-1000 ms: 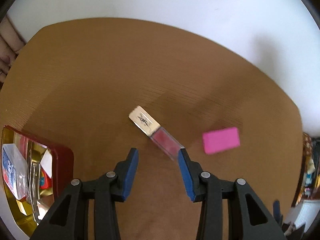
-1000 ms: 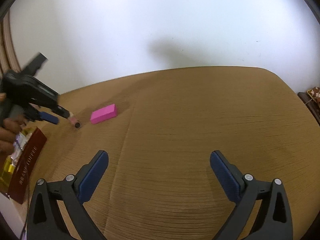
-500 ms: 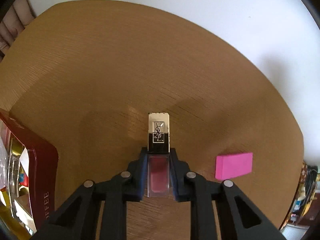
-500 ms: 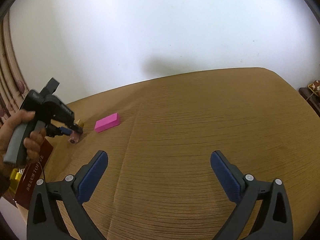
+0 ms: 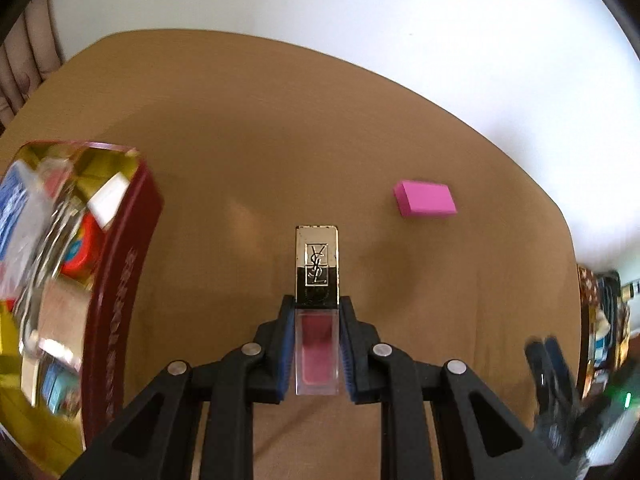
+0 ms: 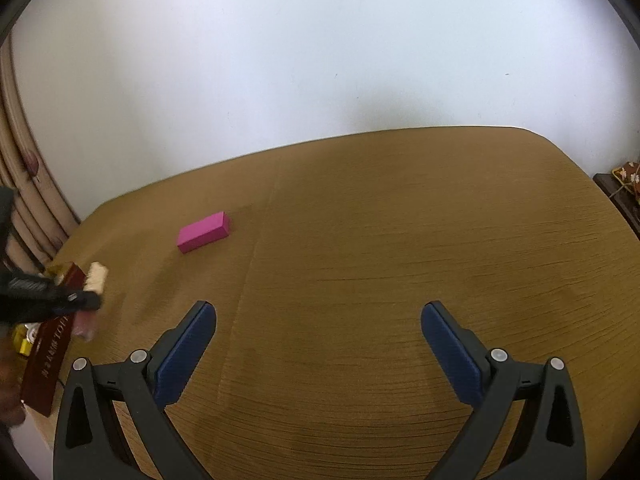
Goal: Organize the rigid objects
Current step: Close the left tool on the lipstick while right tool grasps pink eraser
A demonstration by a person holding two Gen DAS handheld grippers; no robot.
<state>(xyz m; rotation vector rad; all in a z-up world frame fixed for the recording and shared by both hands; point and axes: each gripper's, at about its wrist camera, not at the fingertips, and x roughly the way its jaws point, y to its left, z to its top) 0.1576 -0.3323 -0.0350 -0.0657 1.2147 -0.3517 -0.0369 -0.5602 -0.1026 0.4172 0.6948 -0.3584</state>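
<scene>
My left gripper [image 5: 317, 308] is shut on a lipstick tube [image 5: 317, 280] with a gold and black cap and a clear red body, held above the brown table. The tube also shows in the right wrist view [image 6: 91, 292], next to the tin. A pink block [image 5: 425, 198] lies on the table to the right of the tube; it also shows in the right wrist view [image 6: 204, 232]. A dark red tin [image 5: 120, 280] holding several small items sits at the left. My right gripper [image 6: 318, 320] is open and empty above the table.
The brown table [image 6: 400, 240] meets a white wall at the back. A curtain [image 6: 24, 184] hangs at the far left. The red tin shows in the right wrist view [image 6: 46, 356] at the left edge. Clutter [image 5: 600, 320] stands past the table's right edge.
My left gripper closed on the lipstick tube, lifted it and carried it left toward the red tin. The right gripper stayed open and hardly moved.
</scene>
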